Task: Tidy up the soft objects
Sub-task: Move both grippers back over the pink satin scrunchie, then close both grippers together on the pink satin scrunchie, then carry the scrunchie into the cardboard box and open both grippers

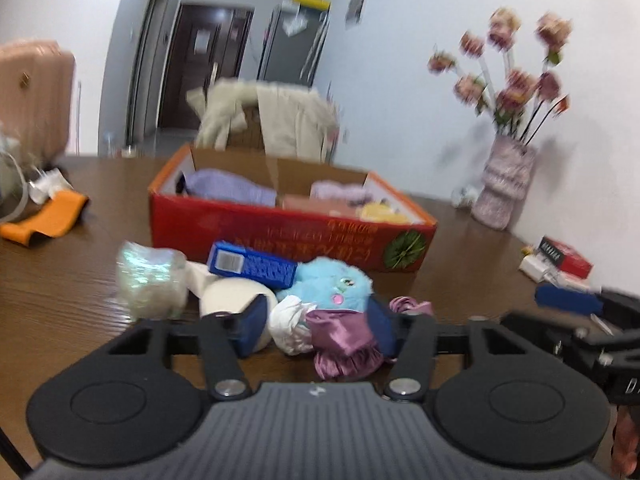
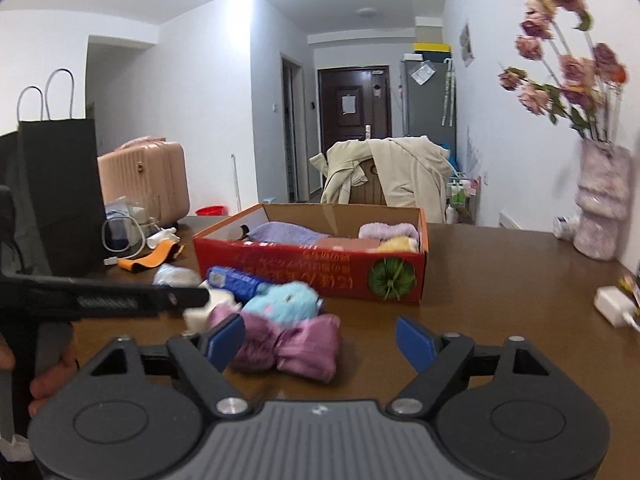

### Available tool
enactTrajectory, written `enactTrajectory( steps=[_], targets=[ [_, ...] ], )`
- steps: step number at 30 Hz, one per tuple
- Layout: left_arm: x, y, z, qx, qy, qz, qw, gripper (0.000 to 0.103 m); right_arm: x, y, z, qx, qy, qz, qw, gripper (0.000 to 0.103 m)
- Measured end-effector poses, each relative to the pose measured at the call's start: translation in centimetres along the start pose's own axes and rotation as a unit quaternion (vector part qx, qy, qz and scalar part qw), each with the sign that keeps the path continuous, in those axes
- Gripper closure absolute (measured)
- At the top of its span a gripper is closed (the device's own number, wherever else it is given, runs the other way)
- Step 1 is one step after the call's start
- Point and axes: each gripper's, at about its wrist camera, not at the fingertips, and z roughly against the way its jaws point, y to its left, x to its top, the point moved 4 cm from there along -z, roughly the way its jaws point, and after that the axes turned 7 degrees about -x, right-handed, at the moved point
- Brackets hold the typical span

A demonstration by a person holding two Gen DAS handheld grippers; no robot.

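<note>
Left tongs [image 1: 316, 326] are closing around the purple satin bundle [image 1: 344, 340] and white cloth [image 1: 290, 326]; firm grip cannot be told. Right tongs [image 2: 320, 340] are standing open, empty, beside the same bundle. Blue plush [image 1: 332, 280] and blue packet [image 1: 252, 266] are still lying on the bench [image 1: 80, 280]. The red box [image 1: 288, 232] is already holding several soft items; roughly half appears sorted.
</note>
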Motion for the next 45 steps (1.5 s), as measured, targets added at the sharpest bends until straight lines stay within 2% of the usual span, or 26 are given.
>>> enactTrajectory(
  steps=[3, 5, 7, 9, 10, 13, 16, 19, 22, 23, 24, 29, 33, 37, 41, 45],
  targets=[
    [0.1, 0.4, -1.8, -0.010, 0.002, 0.009, 0.9999, 0.062, 1.3, -0.9, -4.0, 0.016, 0.020, -0.005, 1.000, 0.028],
    [-0.4, 0.3, -2.2, -0.025, -0.002, 0.001, 0.9997, 0.062, 1.3, -1.7, -7.2, 0.030, 0.045, -0.023, 0.998, 0.041],
    [-1.2, 0.2, -2.6, -0.036, 0.002, -0.019, 0.9992, 0.062, 0.5, -2.1, -9.6, 0.042, 0.077, -0.045, 0.995, 0.060],
    [-1.6, 0.1, -2.7, -0.046, 0.010, -0.030, 0.9984, 0.062, -0.8, -1.9, -10.7, 0.064, 0.104, -0.044, 0.992, 0.068],
    [-1.7, 0.2, -2.7, -0.057, 0.016, -0.028, 0.9978, 0.062, -1.2, -1.7, -10.5, 0.061, 0.109, -0.034, 0.992, 0.065],
    [-2.3, 0.0, -3.3, -0.086, 0.043, -0.016, 0.9952, 0.062, -1.7, -1.5, -9.8, 0.064, 0.105, -0.025, 0.992, 0.065],
    [-2.9, 0.0, -3.8, -0.094, 0.063, -0.017, 0.9935, 0.062, -2.0, -1.7, -10.2, 0.071, 0.122, -0.028, 0.990, 0.065],
    [-3.2, 0.9, -4.6, -0.104, 0.085, 0.012, 0.9909, 0.056, -2.3, -2.0, -10.5, 0.084, 0.134, -0.043, 0.986, 0.066],
    [-3.2, 1.1, -4.7, -0.111, 0.085, 0.020, 0.9899, 0.055, -2.7, -2.2, -10.9, 0.096, 0.143, -0.057, 0.983, 0.068],
    [-3.2, 1.0, -4.7, -0.114, 0.086, 0.017, 0.9897, 0.059, -2.8, -2.3, -11.0, 0.101, 0.144, -0.062, 0.982, 0.070],
    [-3.3, 0.9, -4.8, -0.120, 0.089, 0.013, 0.9887, 0.066, -2.8, -2.3, -11.0, 0.109, 0.145, -0.066, 0.981, 0.076],
    [-3.2, 1.0, -4.8, -0.125, 0.088, 0.017, 0.9880, 0.070, -3.0, -2.2, -11.0, 0.121, 0.138, -0.068, 0.981, 0.080],
    [-3.2, 0.4, -4.2, -0.117, 0.076, -0.007, 0.9901, 0.074, -2.8, -1.9, -10.7, 0.117, 0.130, -0.056, 0.983, 0.083],
    [-2.7, -0.9, -2.5, -0.112, 0.036, -0.056, 0.9915, 0.077, -1.8, -1.5, -9.4, 0.107, 0.107, -0.041, 0.988, 0.084],
    [-1.5, -1.6, 1.5, -0.129, -0.017, -0.051, 0.9902, 0.077, -0.2, -0.9, -5.6, 0.098, 0.057, -0.059, 0.992, 0.085],
    [0.8, -1.4, 3.7, -0.141, -0.033, -0.046, 0.9884, 0.077, 2.2, 0.2, -3.0, 0.096, 0.023, -0.042, 0.994, 0.085]
  ],
)
